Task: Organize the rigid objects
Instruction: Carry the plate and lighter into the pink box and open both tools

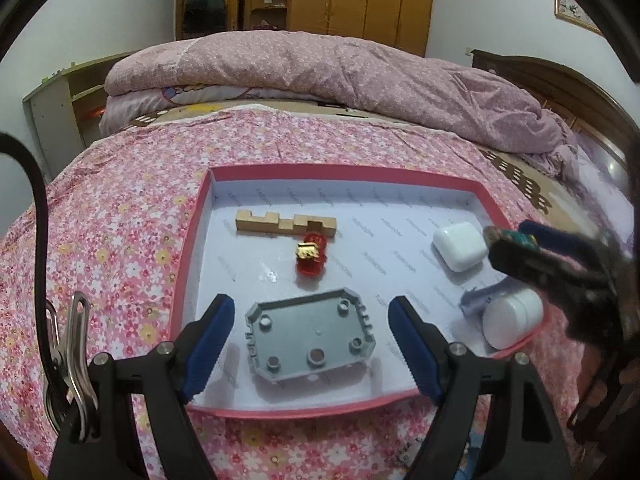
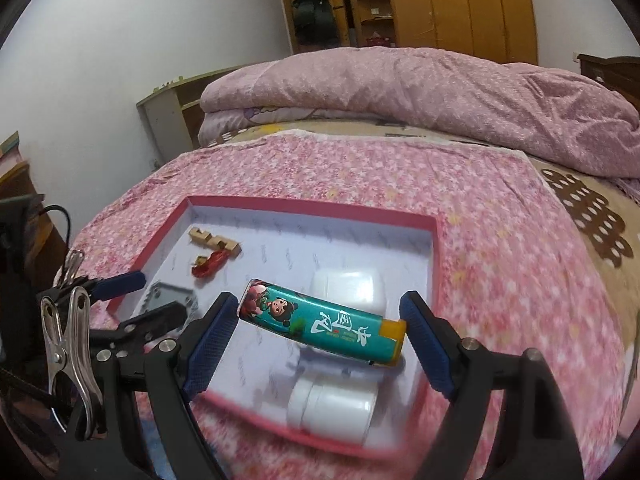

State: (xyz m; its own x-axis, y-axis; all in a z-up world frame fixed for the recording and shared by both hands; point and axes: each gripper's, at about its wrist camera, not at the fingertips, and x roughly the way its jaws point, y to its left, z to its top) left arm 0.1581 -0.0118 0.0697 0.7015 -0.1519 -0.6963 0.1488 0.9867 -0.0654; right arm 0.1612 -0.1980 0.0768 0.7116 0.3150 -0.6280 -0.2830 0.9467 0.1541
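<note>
On the bed, covered with a pink flowered sheet, lies a shallow pink tray with a white bottom. In the left wrist view the left tool stands at the bottom centre of the frame, its two blue pads wide apart. Between them lies a grey plastic plate with round studs, flat on the tray bottom; the pads do not touch it, so this tool holds nothing.

Higher in the same view, near the tray's far left part, there is a notched wooden block, and just below it, touching or nearly touching, a small red and gold ornament. At the right side of the tray sit a white square case and, nearer to the lower right rim, a white round container.

In the right wrist view the right tool fills the lower centre of the frame. Its pads are spread wide, and a teal lighter with a cartoon picture and a yellow end lies across the gap, one end against each pad. The lighter seems to be lifted above the tray, over the two white things, which look blurred under it. In the left wrist view this right tool shows at the right edge, blurred.
</note>
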